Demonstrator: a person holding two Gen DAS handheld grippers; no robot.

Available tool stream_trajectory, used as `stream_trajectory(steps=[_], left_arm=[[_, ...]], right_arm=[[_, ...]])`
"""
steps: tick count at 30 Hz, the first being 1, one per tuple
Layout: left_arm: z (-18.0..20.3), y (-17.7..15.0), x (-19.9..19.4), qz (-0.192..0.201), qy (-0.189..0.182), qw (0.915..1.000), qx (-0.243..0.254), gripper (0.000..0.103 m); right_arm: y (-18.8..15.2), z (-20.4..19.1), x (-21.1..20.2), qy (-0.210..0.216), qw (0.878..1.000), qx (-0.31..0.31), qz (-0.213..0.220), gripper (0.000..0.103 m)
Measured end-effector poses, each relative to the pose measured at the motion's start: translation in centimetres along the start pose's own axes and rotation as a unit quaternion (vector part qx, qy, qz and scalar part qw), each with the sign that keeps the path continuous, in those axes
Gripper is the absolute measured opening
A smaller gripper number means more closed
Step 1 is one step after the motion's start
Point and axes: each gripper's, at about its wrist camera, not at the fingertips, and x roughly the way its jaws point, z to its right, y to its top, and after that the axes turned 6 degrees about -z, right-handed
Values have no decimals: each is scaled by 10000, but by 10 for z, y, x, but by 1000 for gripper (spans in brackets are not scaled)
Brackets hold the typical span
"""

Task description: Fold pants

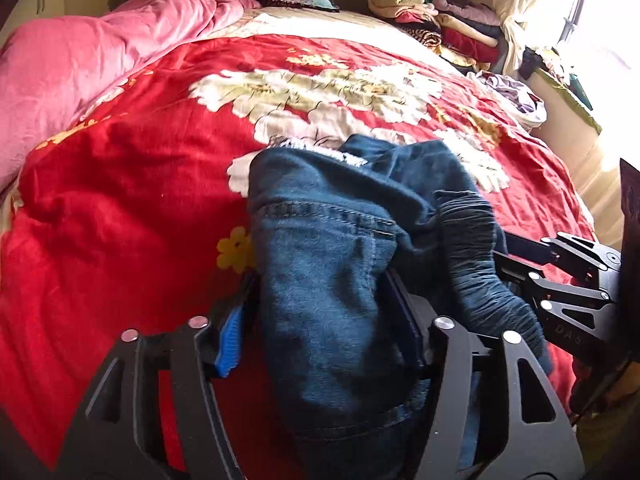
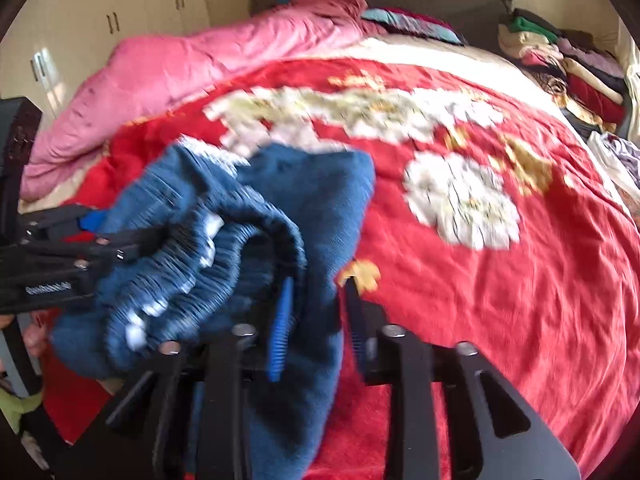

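The pants (image 1: 332, 264) are dark blue denim with pale contrast stitching, a seamed pocket edge and a ribbed, gathered elastic waistband (image 1: 476, 248). They are bunched and lifted above the bed (image 1: 120, 208), between the two grippers.

Left gripper (image 1: 320, 312): black angular metal frame, ridged blue pad on one finger. The fingers stand on either side of a thick fold of denim and are clamped on it.

Right gripper (image 2: 316, 320): same construction. Its ridged blue pads press a hanging layer of the pants from both sides, clamped.

The bed carries a plush red blanket with large white and yellow flower shapes. A crumpled pink quilt (image 1: 100, 44) lies along its far side. Folded clothes (image 1: 436, 20) are stacked near the headboard.
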Motion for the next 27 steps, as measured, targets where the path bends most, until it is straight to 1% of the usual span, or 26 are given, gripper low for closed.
stream_trajectory(steps=[5,8,11,12,13,14,16,17,18,19,20,24,27], left_arm=[[-8,-5,8,-44,-83,9999,-106,62],[-7,-6,4,-23,-66,9999,-83,62],[-6,-7,-2,0,-74,9999,-96,64],[-5,-8,-6,23,-63,9999,-78,66],[-5,-8,-8,39,-51,10000,-73,67],[-4,-9,-11,61,-47,9999,-71,69],[-3,-12,-19,107,-37,9999,-70,72],[-2,-13,-23,140,-29,9999,-65,75],[-1,-15,-28,181,1,9998,-61,80],[0,-17,-34,221,18,9997,-60,82],[1,-18,-38,254,18,9997,-56,84],[5,-26,-64,448,52,9990,-49,93],[10,-35,-82,568,56,9983,-75,93]], right_arm=[[-5,7,6,94,9997,234,-42,40],[-5,5,1,30,9997,228,-12,43],[-6,5,-8,80,9995,312,75,44],[-6,5,-12,91,9994,323,128,48],[-7,5,-17,66,9993,327,176,56],[-8,4,-22,42,9992,336,233,59],[-11,4,-33,124,9986,361,360,59],[-12,3,-40,112,9984,370,419,59],[-13,3,-45,86,9982,366,468,66],[-15,2,-53,76,9978,351,562,79],[-17,0,-59,77,9973,347,643,81],[-24,-2,-84,73,9952,420,883,85],[-31,-6,-103,72,9938,408,1035,86]])
